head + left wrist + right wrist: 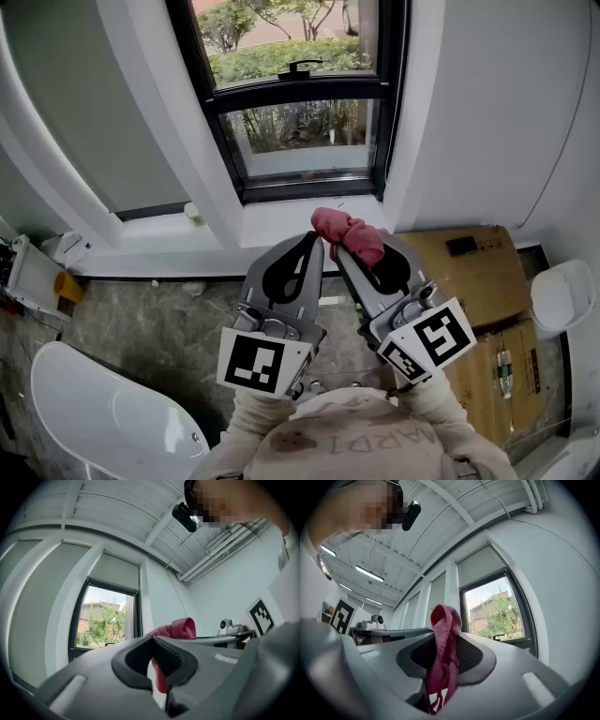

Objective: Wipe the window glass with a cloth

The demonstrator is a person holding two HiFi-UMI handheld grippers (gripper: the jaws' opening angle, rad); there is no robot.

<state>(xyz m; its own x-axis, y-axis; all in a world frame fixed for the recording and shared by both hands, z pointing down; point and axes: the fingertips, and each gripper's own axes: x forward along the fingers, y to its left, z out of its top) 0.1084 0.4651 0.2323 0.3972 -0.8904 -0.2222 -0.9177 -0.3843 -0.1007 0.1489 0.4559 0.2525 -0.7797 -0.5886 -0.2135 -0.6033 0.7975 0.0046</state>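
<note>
Cloth: pink fuzzy terry, bunched into a lumpy wad, low in front of the sill, clear of the pane. L to R: left gripper, grey moulded plastic w/ ribbed black pads, jaws closed tip to tip, nothing betw. them; window glass, flat, in black frame, centre; right gripper, jaws clamped on cloth, which pokes above tips & hangs in folds betw. pads; brown cardboard box, far R.
</note>
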